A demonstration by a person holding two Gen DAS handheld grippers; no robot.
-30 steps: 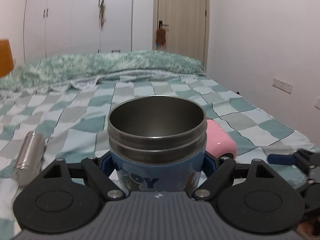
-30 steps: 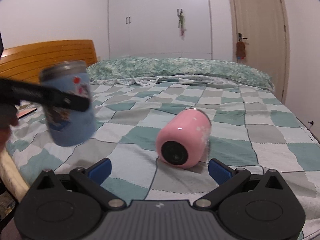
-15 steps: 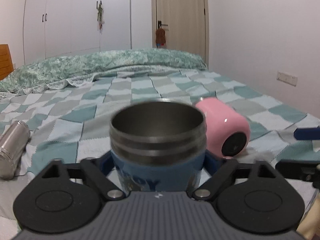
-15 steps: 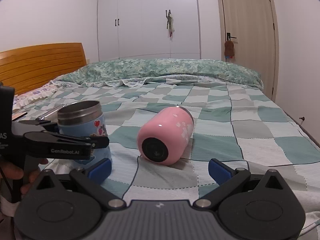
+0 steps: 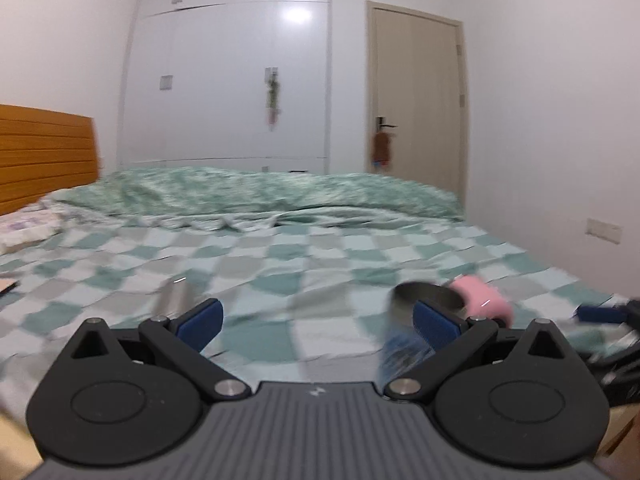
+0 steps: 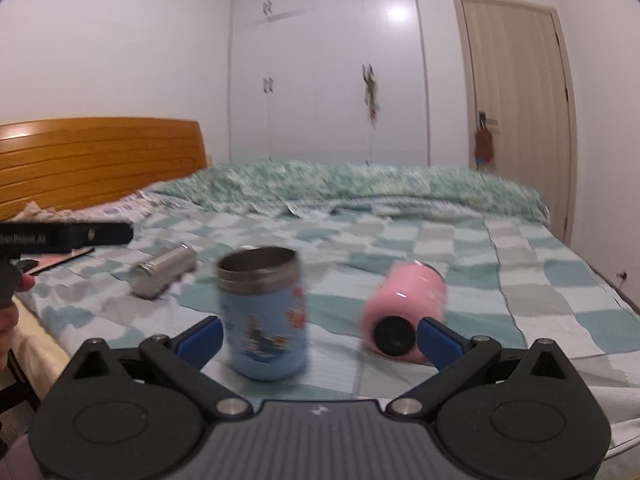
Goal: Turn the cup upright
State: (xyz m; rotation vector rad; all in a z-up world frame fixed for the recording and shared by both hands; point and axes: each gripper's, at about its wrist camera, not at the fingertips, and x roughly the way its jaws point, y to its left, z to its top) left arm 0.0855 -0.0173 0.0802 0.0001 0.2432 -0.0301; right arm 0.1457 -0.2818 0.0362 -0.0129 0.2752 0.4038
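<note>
On the checked bedspread (image 6: 520, 280): blue cup (image 6: 264, 316) upright, pink cup (image 6: 404, 312) on its side; left gripper (image 5: 316, 320) and right gripper (image 6: 320, 338) both spread wide, gripping nothing.

Cup (image 6: 264, 312) stands upright on the bedspread (image 6: 540, 292), mouth up, near the front edge of the bed. A second cup (image 6: 404, 312) lies on its side just to its right, apart from it, base turned toward the right wrist camera. A metal flask (image 6: 164, 266) lies on its side to the left and a little behind the upright cup. Folded quilt (image 6: 360, 184) runs across the far end of the bed. Headboard (image 6: 96, 160) at far left. Wardrobe (image 6: 328, 80) behind the bed; door (image 6: 520, 112) to its right.
</note>
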